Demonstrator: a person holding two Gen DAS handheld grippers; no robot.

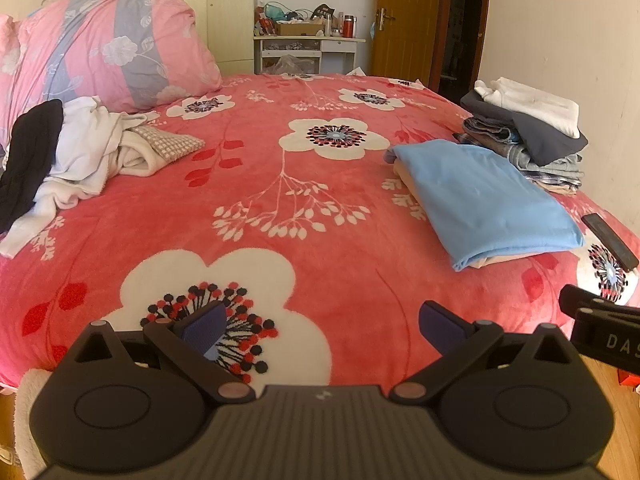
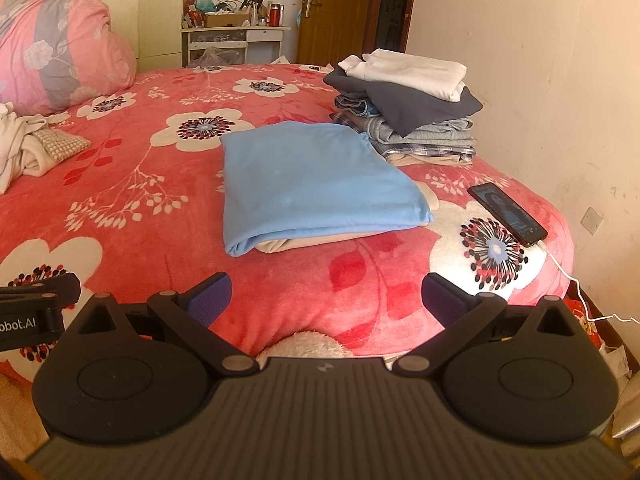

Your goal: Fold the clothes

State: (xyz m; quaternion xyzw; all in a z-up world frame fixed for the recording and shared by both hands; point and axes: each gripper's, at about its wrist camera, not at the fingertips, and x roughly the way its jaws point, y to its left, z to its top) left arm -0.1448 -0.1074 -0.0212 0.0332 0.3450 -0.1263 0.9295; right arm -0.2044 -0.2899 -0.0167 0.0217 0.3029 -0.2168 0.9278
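A folded light blue garment (image 1: 484, 196) (image 2: 316, 176) lies on the red flowered bedspread (image 1: 280, 208) (image 2: 140, 184), resting on a cream piece beneath it. Behind it rises a stack of folded clothes (image 1: 528, 132) (image 2: 412, 104) topped by a white one. A heap of unfolded clothes (image 1: 68, 160) (image 2: 28, 148), white, black and checked, lies at the left by the pillow. My left gripper (image 1: 320, 328) hovers open over the bed's near edge, empty. My right gripper (image 2: 326, 300) is open and empty too, short of the blue garment. Each gripper's side shows in the other's view.
A phone (image 1: 610, 242) (image 2: 508, 214) on a white cable lies at the bed's right edge, near the wall. A big pink flowered pillow (image 1: 108, 48) (image 2: 56, 52) stands at the back left. Beyond the bed are a cluttered white shelf (image 1: 308, 46) and a brown door (image 1: 404, 20).
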